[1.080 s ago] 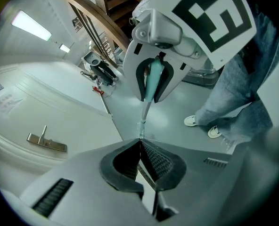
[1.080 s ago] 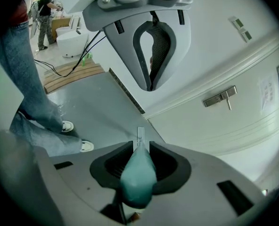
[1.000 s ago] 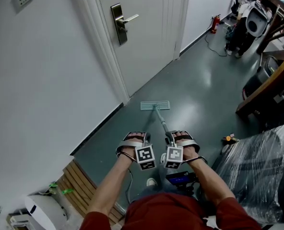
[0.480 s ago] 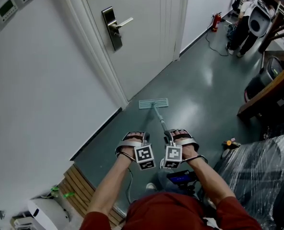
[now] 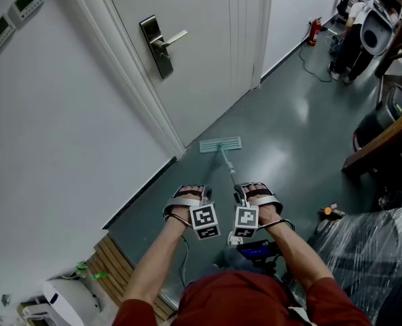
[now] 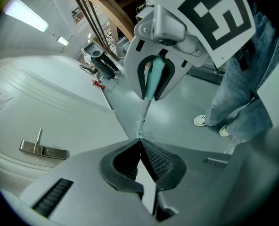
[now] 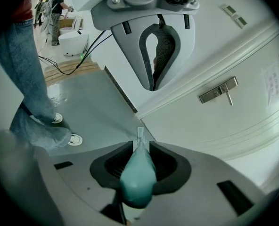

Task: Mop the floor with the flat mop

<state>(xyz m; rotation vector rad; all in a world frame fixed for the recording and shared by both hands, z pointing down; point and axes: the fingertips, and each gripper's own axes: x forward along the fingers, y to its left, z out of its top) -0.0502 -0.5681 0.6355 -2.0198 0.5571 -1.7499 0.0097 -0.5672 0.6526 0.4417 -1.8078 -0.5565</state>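
The right gripper is closed tight on the soft blue-green handle of the flat mop. The end of the handle sticks out behind its jaws, toward the person, so the grip sits a little way down from the top. That looks like a good place to hold, because the long pole can then be pushed and pulled like a stick. The pole runs away from the front of this gripper, down and forward, to the mop head. The head is on the grey floor, well ahead of both grippers and near the bottom of the white door. It lies flat, I think, so its whole underside can rub the floor. The left gripper is just beside the right one, on its left. Its jaws are pressed together at the tips with nothing between them, so it is not holding the mop at all. It seems only to ride along next to the right gripper. The mopping looks under way, and I guess the wide floor off to the right of the grippers is yet to be done.
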